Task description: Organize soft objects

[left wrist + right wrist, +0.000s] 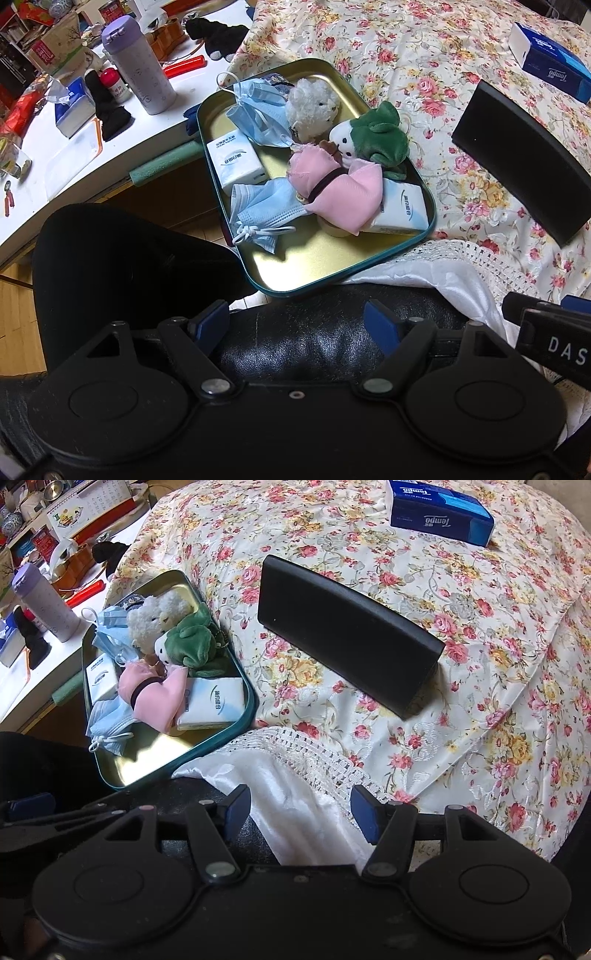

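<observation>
A teal-rimmed tin tray (306, 258) with a gold inside sits at the edge of the floral bedspread (424, 74). In it lie two blue face masks (266, 210), a white plush bear (314, 107), a green-hooded plush (373, 140), a pink cloth bundle (340, 192) bound by a dark band, and two white tissue packs (236, 162). My left gripper (295, 325) stands open over black leather, short of the tray, nothing between its fingers. My right gripper (301, 810) is open above a white lace-edged cloth (295, 771), with the tray (147, 760) to its left.
A black oblong case (343, 635) lies on the bedspread right of the tray. A blue Tempo tissue box (439, 509) sits farther back. Left of the bed is a cluttered white desk (55, 162) with a purple bottle (140, 70). A dark trouser leg (129, 258) is below the tray.
</observation>
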A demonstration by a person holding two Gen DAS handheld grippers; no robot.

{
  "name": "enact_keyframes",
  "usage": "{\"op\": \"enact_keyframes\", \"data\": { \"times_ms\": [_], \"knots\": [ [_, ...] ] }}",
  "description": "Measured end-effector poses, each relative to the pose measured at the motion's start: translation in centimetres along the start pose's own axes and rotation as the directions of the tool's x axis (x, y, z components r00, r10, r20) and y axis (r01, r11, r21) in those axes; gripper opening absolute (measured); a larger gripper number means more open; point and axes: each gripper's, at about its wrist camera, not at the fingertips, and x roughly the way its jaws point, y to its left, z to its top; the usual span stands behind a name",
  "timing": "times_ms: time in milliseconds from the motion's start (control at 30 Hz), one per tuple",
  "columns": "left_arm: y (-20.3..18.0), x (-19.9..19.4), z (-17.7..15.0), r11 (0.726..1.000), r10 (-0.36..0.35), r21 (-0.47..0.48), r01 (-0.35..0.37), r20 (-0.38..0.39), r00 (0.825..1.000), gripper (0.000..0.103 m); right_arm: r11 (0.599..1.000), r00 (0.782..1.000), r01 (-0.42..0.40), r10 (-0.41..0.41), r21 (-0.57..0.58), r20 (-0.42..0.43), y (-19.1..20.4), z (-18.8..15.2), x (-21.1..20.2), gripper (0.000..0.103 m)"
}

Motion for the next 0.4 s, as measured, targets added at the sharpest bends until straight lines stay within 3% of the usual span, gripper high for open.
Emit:
{"op": "enact_keyframes", "data": {
  "times_ms": [400],
  "knots": [
    [0.17,-0.07,-0.09,1.000,0.018,-0.003,-0.018,0.012,1.000,0.076,1.000,1.000,0.001,-0.001,-0.016,-0.002,0.28,-0.16,0.17,0.060]
  ]
}}
